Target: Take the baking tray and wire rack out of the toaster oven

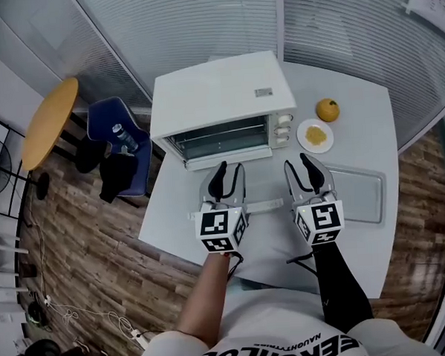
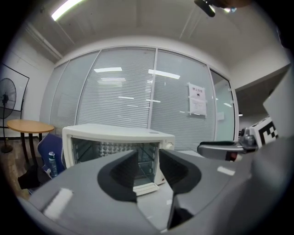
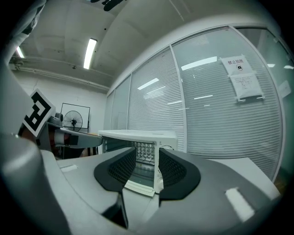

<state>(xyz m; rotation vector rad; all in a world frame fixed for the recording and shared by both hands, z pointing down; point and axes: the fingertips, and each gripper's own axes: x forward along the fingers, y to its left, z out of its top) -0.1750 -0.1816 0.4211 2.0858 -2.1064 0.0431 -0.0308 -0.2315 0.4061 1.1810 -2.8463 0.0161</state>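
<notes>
Both claws stand wide open and hold nothing. The left claw [image 1: 228, 173] and the right claw [image 1: 300, 168] hover side by side, near level, above the white rectangular surface [image 1: 355, 148]. Both point at the white toaster oven [image 1: 218, 92]. In each gripper view the dark pads are well apart, with only the oven showing in the gap between them.

The oven's glass door is folded down toward the claws, leaving the cavity open. Whether a wire rack sits inside cannot be told. A flat grey rectangular baking tray [image 1: 357, 196] lies on the surface just to the right of the right claw, outside the oven.

Beside the oven's knobs are a small white plate [image 1: 302, 136] with something yellow on it and an orange round fruit [image 1: 327, 110].

Glass walls with slatted blinds [image 1: 199, 18] close off the room behind. To the left, on the wood floor [image 1: 99, 239], stand a blue chair [image 1: 104, 116] carrying a plastic bottle [image 1: 125, 138], and a round wooden table [image 1: 50, 119]. Nothing lies between the claws and the oven.
</notes>
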